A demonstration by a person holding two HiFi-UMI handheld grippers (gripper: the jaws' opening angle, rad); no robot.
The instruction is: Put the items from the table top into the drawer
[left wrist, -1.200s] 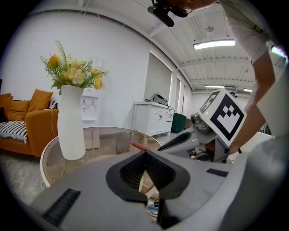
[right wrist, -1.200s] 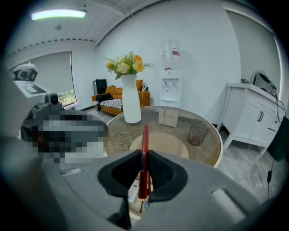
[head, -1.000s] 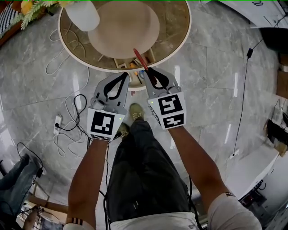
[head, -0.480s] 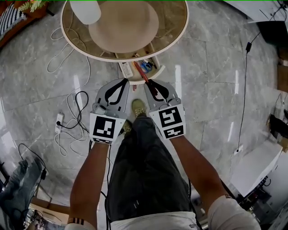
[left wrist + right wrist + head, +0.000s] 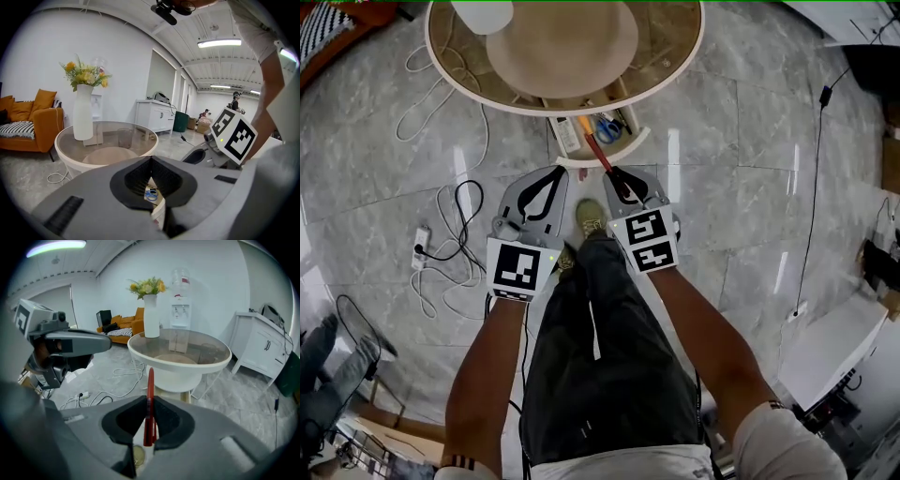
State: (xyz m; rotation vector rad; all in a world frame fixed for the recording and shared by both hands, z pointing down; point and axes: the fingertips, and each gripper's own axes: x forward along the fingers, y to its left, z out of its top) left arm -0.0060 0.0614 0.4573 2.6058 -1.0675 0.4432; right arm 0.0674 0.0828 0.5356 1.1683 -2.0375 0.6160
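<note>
Between the jaws of the right gripper stands one thin red stick, smooth and straight. It is pinched near its lower end, so most of its length runs out past the tips. Just ahead of those tips sits the one open drawer, a shallow white tray with a curved front, pulled out from under the round bench. In the head view the stick's far end lies over the drawer's front edge. Past the tips, inside the drawer, one pair of blue-handled scissors lies among a few small things I cannot make out. The left gripper is beside the right, its jaws closed tip to tip on nothing and aimed at the same drawer. The bench has a clear glass top and a white rim, with a beige disc showing under the glass. Far beyond both jaws, on the glass, stands one tall, matte white vase of yellow flowers.
</note>
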